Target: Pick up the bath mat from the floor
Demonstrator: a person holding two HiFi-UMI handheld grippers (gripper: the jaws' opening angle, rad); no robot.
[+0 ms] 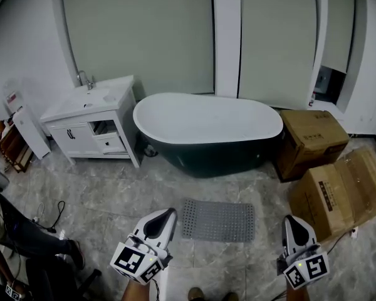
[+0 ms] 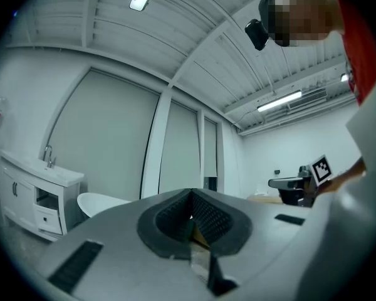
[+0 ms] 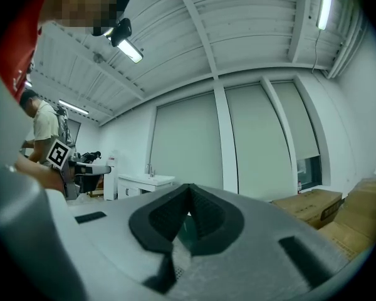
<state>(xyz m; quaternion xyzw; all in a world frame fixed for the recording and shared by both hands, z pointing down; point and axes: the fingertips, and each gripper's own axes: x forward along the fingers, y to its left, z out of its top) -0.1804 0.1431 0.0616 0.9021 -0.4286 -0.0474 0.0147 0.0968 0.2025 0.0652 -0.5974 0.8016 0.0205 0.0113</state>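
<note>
Two claws, both closed and both empty. The mat (image 1: 217,221) is grey and studded, and it lies flat on the marbled floor (image 1: 113,196) in front of the tub (image 1: 207,133). It sits between my claws and a little beyond their tips.

My left claw (image 1: 168,217) is held level, its pads pressed together with nothing between them. Its tip hangs near the mat's near left corner, seemingly clear of it. My right claw (image 1: 290,221) is level too, pads meeting on nothing. It is off to the mat's right and apart from it.

The tub is dark outside and white inside, and it stands close to the back wall. To its left is a white vanity (image 1: 94,124) with a tap (image 1: 85,79) over the basin. To its right the far box (image 1: 313,137) stands near the tub's end, and the near box (image 1: 339,195) sits closer to me. Both are brown cardboard.

At the left edge a person's leg (image 1: 25,237) shows, with a cable (image 1: 50,215) on the floor beside it.
</note>
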